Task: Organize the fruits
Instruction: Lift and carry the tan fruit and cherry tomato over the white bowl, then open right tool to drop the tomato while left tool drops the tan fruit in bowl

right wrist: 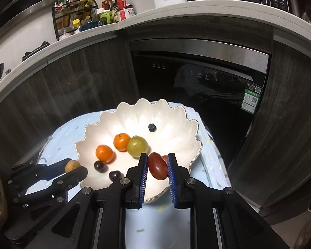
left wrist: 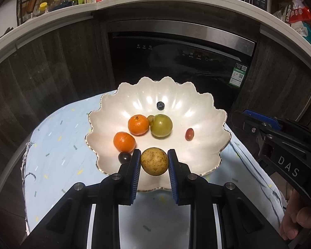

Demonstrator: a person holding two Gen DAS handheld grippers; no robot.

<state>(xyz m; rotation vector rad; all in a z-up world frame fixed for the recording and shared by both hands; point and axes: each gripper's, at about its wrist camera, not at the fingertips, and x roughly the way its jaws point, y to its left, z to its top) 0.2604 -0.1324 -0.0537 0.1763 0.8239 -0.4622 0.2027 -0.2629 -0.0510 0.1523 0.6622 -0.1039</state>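
Blue cloth (left wrist: pixel 58 145), grape (left wrist: pixel 150 117) half hidden

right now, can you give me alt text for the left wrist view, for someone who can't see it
The left gripper is shut on a speckled yellow-brown round fruit, held over the near rim of a scalloped white bowl. The bowl holds two oranges, a green fruit, a blueberry and other small fruits. The right gripper enters from the right.

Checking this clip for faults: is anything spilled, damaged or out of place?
Nothing stands out. The white scalloped bowl sits upright on the pale blue cloth, with the loose fruit inside it. Each claw grips one fruit over the bowl.
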